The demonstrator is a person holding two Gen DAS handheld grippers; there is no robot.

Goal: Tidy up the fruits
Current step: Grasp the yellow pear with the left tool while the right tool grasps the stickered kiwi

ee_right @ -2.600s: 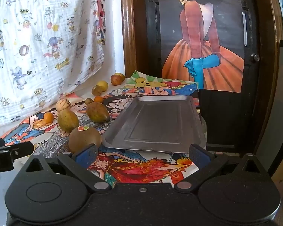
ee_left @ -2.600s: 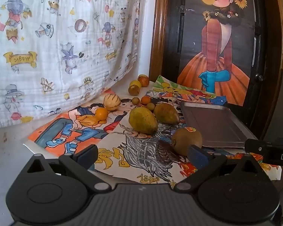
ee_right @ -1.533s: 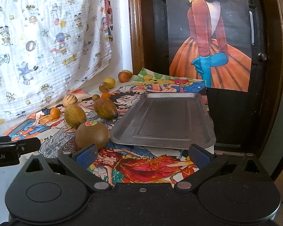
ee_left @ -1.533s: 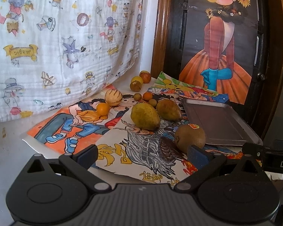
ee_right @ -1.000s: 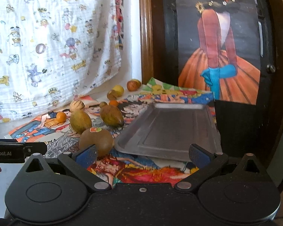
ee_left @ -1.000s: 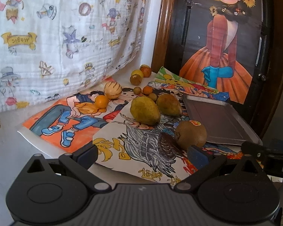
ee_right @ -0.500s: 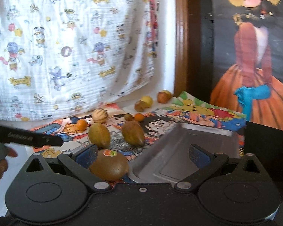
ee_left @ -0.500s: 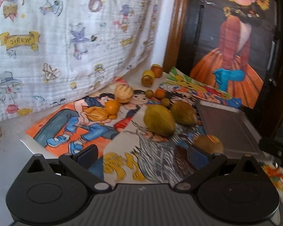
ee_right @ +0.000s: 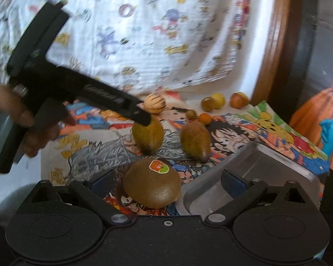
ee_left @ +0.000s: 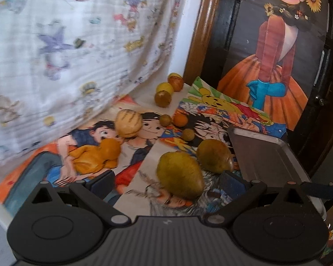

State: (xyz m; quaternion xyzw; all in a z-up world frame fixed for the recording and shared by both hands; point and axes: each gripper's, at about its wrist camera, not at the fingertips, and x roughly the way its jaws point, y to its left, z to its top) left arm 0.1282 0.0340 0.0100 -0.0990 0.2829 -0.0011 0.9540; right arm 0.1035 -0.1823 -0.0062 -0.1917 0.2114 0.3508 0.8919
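Several fruits lie on cartoon posters beside a grey metal tray [ee_left: 264,157]. My left gripper [ee_left: 166,180] is open, its fingers either side of a green-yellow mango [ee_left: 179,176]; a second mango [ee_left: 214,158] lies just beyond. In the right wrist view my right gripper [ee_right: 164,182] is open around a brown kiwi [ee_right: 152,182] with a sticker, next to the tray's corner [ee_right: 250,175]. The left gripper [ee_right: 142,118] reaches in from the left over the first mango [ee_right: 147,135].
Farther back lie a striped round fruit [ee_left: 128,123], an orange [ee_left: 110,147], small round fruits [ee_left: 179,119] and three fruits [ee_left: 164,88] by the wall. A printed cloth [ee_left: 66,44] hangs on the left. A dark door [ee_left: 277,55] stands behind the tray.
Both grippers moved forward and left. The left one closed in on the green-yellow mango; the right one swung from facing the tray to the kiwi, now between its fingers.
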